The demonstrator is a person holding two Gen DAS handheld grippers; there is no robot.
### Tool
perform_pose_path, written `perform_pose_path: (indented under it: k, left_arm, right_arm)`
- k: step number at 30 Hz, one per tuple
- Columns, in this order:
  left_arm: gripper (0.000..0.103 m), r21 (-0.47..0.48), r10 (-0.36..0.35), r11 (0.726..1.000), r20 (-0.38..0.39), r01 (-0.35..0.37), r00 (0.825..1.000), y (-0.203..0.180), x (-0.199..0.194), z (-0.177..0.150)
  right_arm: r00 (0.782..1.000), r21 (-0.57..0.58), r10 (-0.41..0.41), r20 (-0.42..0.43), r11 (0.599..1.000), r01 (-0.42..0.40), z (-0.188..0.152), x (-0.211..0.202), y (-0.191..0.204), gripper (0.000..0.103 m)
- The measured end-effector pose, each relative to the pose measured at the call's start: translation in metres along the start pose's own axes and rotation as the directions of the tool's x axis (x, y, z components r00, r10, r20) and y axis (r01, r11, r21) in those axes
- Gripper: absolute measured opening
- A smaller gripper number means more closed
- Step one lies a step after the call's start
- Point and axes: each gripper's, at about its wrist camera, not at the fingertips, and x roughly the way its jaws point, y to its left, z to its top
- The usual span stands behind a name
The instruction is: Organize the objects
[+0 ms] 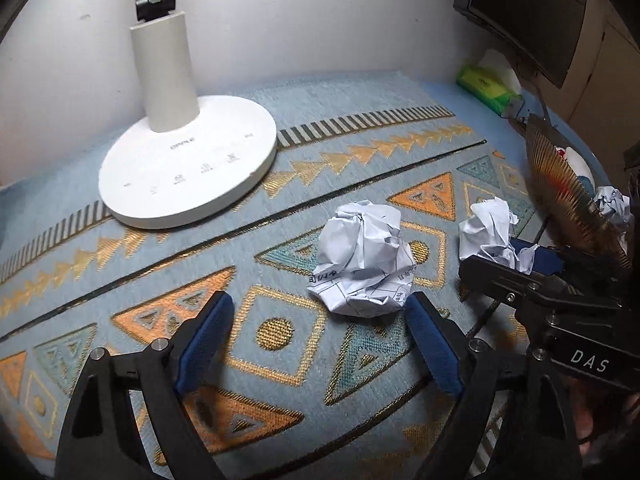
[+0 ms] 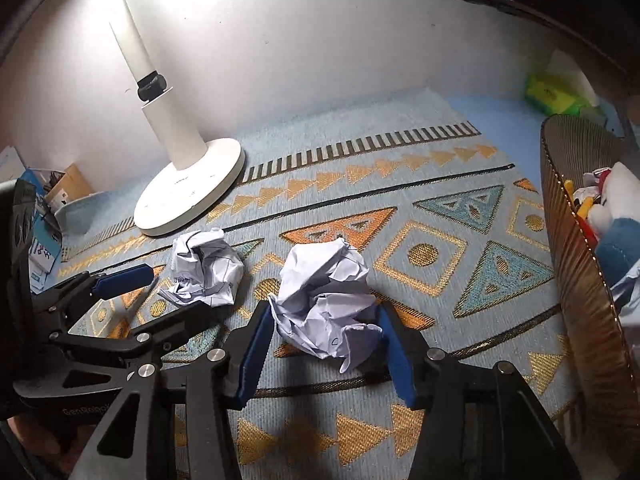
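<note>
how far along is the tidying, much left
Done: some crumpled paper already lies in the basket. In hand: the right hand-held gripper brackets one paper ball, not lifted. Left: the second ball sits ahead of the open left hand-held gripper.

"DAS" was printed white on the right tool [image 1: 520, 254]. The lamp base [image 1: 188, 168] carried a faint brand, roughly "OPPLE", plus small touch icons. "GenRobot"-like lettering showed on the left tool [image 2: 160, 292], partly cut off. Handwriting on the paper ball [image 1: 362, 260] was unreadable.
</note>
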Motion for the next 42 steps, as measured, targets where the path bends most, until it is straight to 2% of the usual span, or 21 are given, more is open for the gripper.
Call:
perform_pose_path:
  k: [2,5,8,10,12,13,15,18,22,25,29,32,35,38,40,42]
  left_arm:
    - [0.086,0.020,0.010,1.000,0.017,-0.011,1.000,-0.003,0.001,0.004]
    - [0.086,0.046,-0.003,0.999,-0.007,0.004,1.000,-0.006,0.010,0.009]
    - [0.095,0.119,0.016,0.993,-0.030,-0.012,0.999,-0.020,0.016,0.009]
    - [0.097,0.147,0.033,0.989,-0.026,-0.029,0.999,-0.027,0.016,0.008]
    - [0.088,0.142,0.042,0.989,-0.009,-0.040,0.999,-0.026,0.015,0.011]
    - [0.067,0.132,0.031,0.991,0.003,-0.031,1.000,-0.025,0.014,0.013]
    - [0.049,0.127,0.020,0.992,0.022,-0.022,1.000,-0.025,0.013,0.016]
    - [0.048,0.132,0.062,0.989,0.044,-0.067,0.997,-0.028,0.009,0.013]
    - [0.048,0.046,0.052,0.997,0.065,-0.055,0.997,-0.020,-0.019,-0.008]
    - [0.048,-0.043,0.052,0.998,0.088,-0.049,0.995,-0.015,-0.049,-0.045]
    - [0.048,-0.129,0.150,0.982,0.127,-0.134,0.980,-0.014,-0.089,-0.090]
    - [0.048,-0.185,0.237,0.960,0.143,-0.210,0.961,-0.012,-0.113,-0.117]
    - [0.048,-0.203,0.331,0.932,0.144,-0.300,0.933,-0.013,-0.122,-0.133]
    - [0.048,-0.217,0.333,0.929,0.137,-0.300,0.933,-0.012,-0.122,-0.141]
    - [0.048,-0.222,0.354,0.921,0.140,-0.319,0.925,-0.011,-0.123,-0.141]
    - [0.049,-0.222,0.347,0.924,0.145,-0.311,0.927,-0.010,-0.123,-0.142]
  right_arm:
    - [1.000,0.012,-0.009,0.021,1.000,0.009,0.000,-0.004,-0.002,0.050]
    - [0.999,0.041,0.033,0.042,0.999,-0.034,-0.002,-0.010,-0.008,0.050]
    - [0.997,0.054,0.075,0.019,0.996,-0.076,-0.003,-0.008,-0.010,0.051]
    - [0.997,0.051,0.079,0.022,0.996,-0.080,-0.004,-0.009,-0.009,0.051]
    - [0.996,0.043,0.080,0.030,0.996,-0.082,-0.004,-0.009,-0.007,0.051]
    - [0.996,0.038,0.085,0.038,0.996,-0.086,-0.004,-0.010,-0.006,0.051]
    - [0.993,0.022,0.098,0.064,0.995,-0.099,-0.003,-0.014,-0.002,0.051]
    - [0.989,-0.013,0.112,0.095,0.994,-0.112,-0.005,-0.021,0.004,0.051]
    - [0.985,-0.078,0.139,0.106,0.988,-0.131,-0.010,-0.029,0.016,0.051]
    - [0.976,-0.088,0.204,0.073,0.976,-0.197,-0.019,-0.038,0.022,0.051]
    - [0.955,-0.080,0.297,-0.019,0.951,-0.298,-0.049,-0.056,0.028,0.051]
    - [0.952,-0.124,0.298,-0.071,0.944,-0.305,-0.077,-0.067,0.040,0.051]
    - [0.960,-0.180,0.266,-0.084,0.944,-0.278,-0.093,-0.075,0.049,0.051]
    - [0.959,-0.189,0.256,-0.117,0.943,-0.275,-0.100,-0.070,0.048,0.051]
    - [0.949,-0.179,0.288,-0.131,0.934,-0.308,-0.103,-0.071,0.043,0.051]
    - [0.934,-0.171,0.335,-0.122,0.920,-0.352,-0.105,-0.077,0.039,0.055]
